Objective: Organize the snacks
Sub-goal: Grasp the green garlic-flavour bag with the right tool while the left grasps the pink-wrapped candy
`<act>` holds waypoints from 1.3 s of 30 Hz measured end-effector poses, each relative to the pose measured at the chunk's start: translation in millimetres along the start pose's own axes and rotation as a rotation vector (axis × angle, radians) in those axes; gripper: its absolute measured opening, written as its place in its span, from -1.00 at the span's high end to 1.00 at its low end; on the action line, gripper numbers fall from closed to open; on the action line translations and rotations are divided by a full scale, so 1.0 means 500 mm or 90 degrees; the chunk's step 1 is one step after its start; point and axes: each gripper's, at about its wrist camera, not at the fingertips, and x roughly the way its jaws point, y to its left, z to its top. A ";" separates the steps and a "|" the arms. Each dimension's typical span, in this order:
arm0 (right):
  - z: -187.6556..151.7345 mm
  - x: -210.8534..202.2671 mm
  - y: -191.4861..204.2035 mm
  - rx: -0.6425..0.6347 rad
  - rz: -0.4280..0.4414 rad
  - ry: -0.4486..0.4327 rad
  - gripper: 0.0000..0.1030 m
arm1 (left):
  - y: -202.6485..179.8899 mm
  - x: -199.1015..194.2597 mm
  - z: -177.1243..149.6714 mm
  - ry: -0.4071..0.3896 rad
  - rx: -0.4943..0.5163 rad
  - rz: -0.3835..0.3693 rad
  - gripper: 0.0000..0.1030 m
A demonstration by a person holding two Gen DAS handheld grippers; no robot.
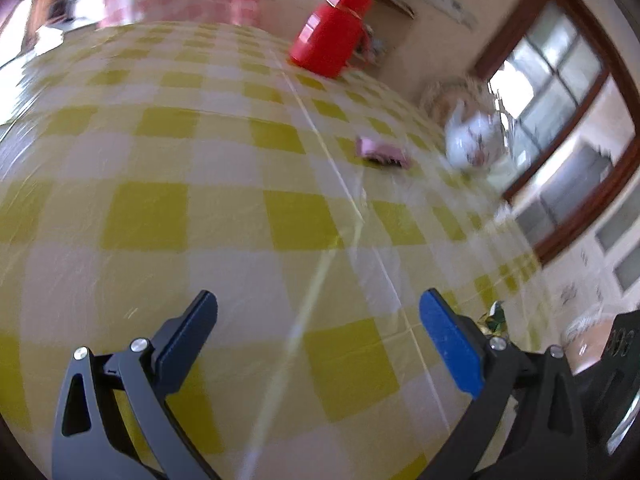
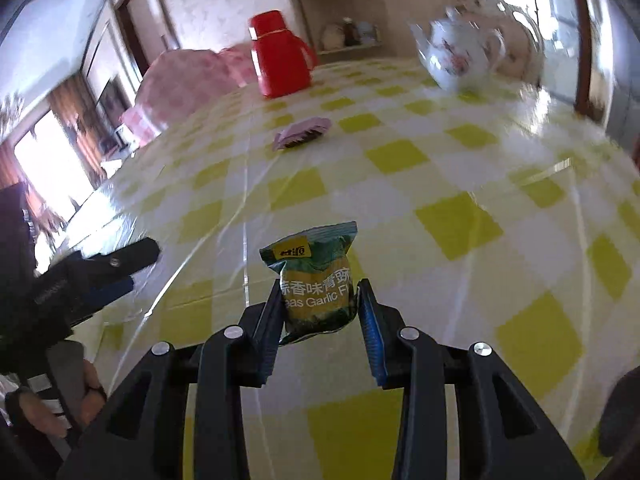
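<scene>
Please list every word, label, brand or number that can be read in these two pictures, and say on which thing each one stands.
"as Garlic F": green snack packet between the right gripper pads, cut off at both ends by the fingers.
Chinese characters above that line, same packet: partly hidden, I cannot read them surely.
Yellow brand patch at the packet's top: too small to read.
Embossed figures on the black body at the left wrist view's right edge: too blurred.
Pink packet: no legible text.

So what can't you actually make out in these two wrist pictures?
- Green snack packet, right wrist view: the right gripper pads cover both ends of its print.
- Pink packet: small and blurred in both views, label unreadable.
- Teapot: motion blur smears its pattern.
- Shelf items, right wrist view: too small.
</scene>
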 end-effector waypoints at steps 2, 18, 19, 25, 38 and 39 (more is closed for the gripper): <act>0.002 0.005 -0.008 0.017 0.005 0.007 0.29 | -0.029 0.051 0.045 0.035 0.060 0.047 -0.97; 0.002 0.023 -0.013 0.025 0.023 0.041 0.28 | -0.225 0.388 0.268 0.107 0.409 0.005 -0.43; 0.003 0.024 -0.015 0.026 0.024 0.043 0.28 | -0.230 0.385 0.267 0.101 0.410 0.000 -0.17; 0.003 0.025 -0.019 0.031 0.028 0.043 0.28 | -0.243 0.318 0.201 0.076 0.404 -0.003 0.67; 0.000 0.017 -0.015 0.017 0.049 0.032 0.29 | -0.099 -0.055 -0.017 -0.040 0.207 -0.005 0.67; 0.000 0.016 -0.017 0.020 0.052 0.030 0.29 | -0.089 -0.075 -0.033 -0.044 0.189 -0.003 0.67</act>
